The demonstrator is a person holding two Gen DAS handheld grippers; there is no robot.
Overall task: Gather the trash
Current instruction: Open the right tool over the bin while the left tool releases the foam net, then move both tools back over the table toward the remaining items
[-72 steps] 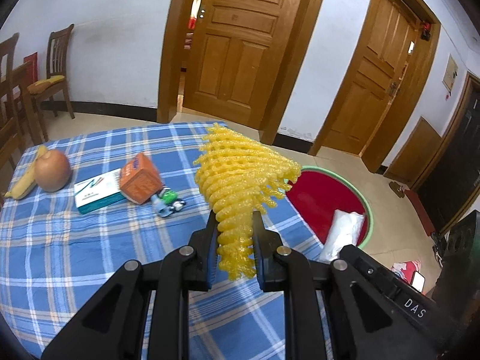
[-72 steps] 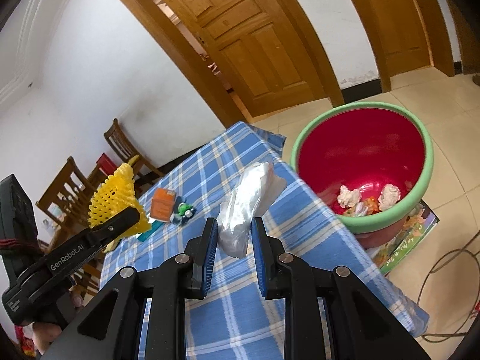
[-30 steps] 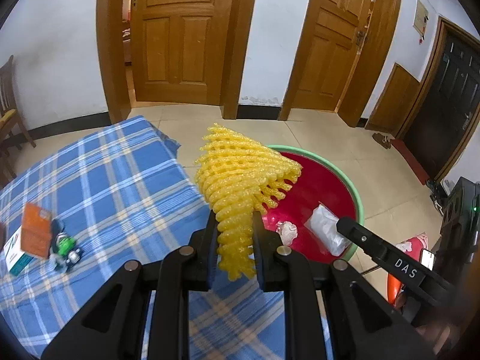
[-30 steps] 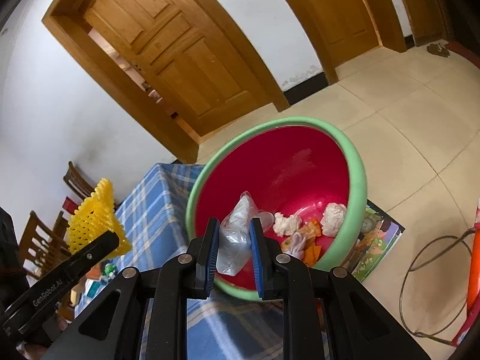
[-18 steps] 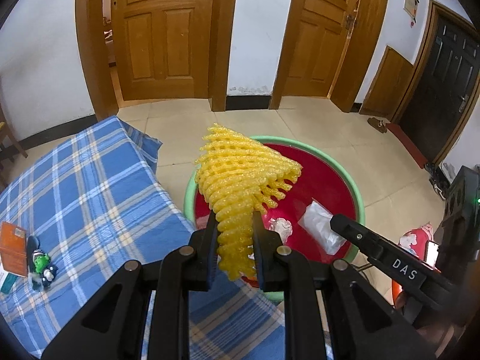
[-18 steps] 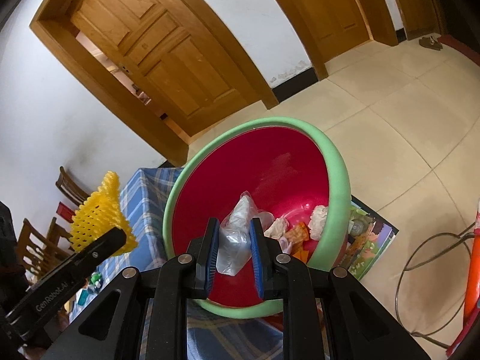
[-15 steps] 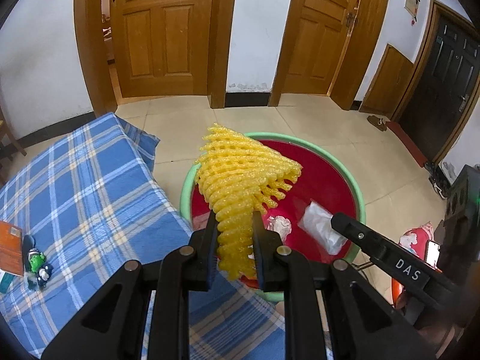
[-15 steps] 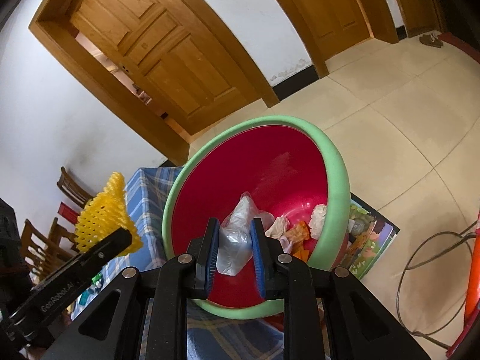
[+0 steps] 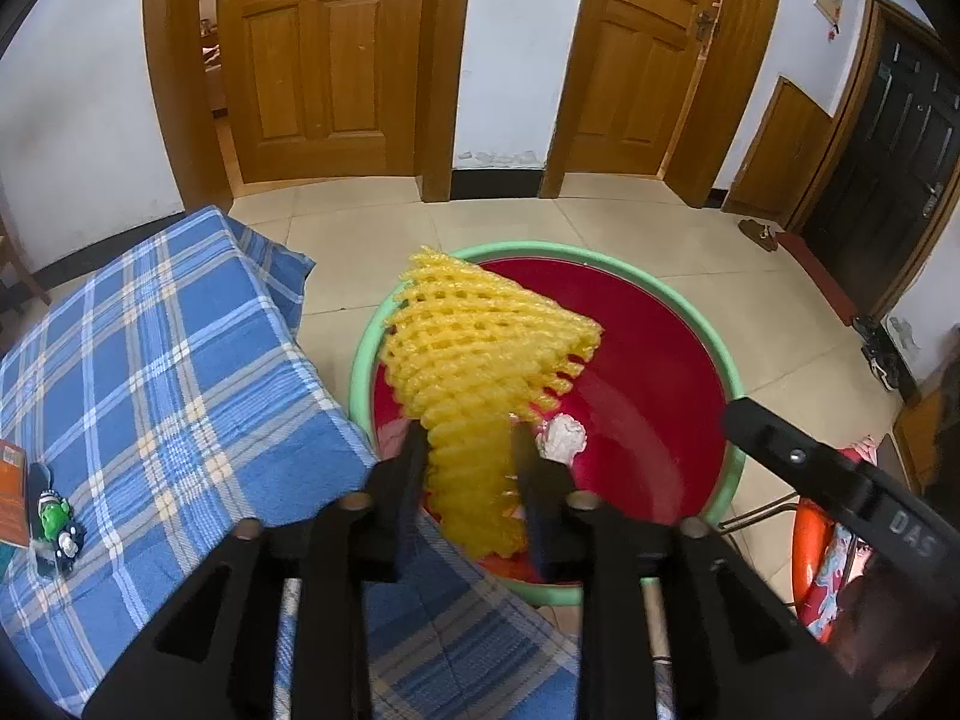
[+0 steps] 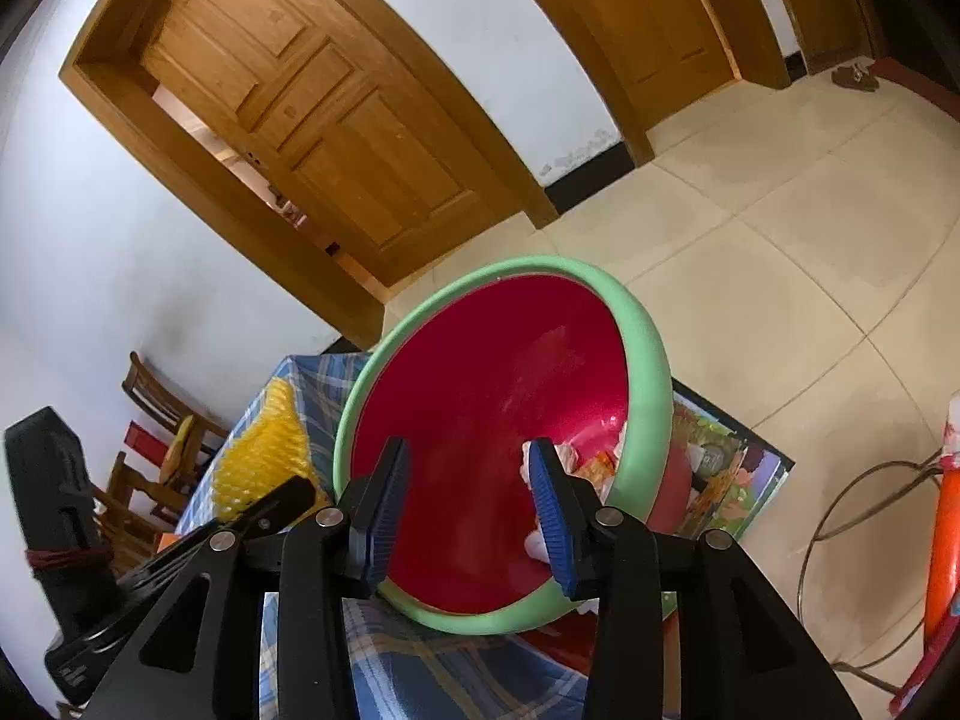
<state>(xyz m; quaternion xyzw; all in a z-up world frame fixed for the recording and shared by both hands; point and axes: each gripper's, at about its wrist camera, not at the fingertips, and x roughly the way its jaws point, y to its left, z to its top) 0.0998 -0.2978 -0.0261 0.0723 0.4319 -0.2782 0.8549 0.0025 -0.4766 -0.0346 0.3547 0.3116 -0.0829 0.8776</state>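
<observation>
Yellow foam fruit netting (image 9: 480, 360), one piece, soft open lattice fanned into a rough triangle, hanging between the jaws of the left gripper (image 9: 471, 480) above the basin. Jaws opening, the narrow tail of the net between them; pad contact not clear (left pad seems just apart from the mesh). One round basin (image 9: 729, 381), glossy red inside with a smooth pale green rim, standing on the tiled floor beside the table (image 9: 150, 372), draped in blue plaid cloth. Crumpled white paper wad (image 9: 563, 433) at the basin bottom, close by the net's tail; more scraps, white and orange, visible from the right wrist view, too jumbled to count. Right gripper (image 10: 471, 510) over the basin mouth, jaws opening, ribbed blue pads standing apart with nothing between them. Small green toy figure (image 9: 55, 525) lying on the cloth at the far left, well apart from the basin. Two panelled wooden doors behind.
</observation>
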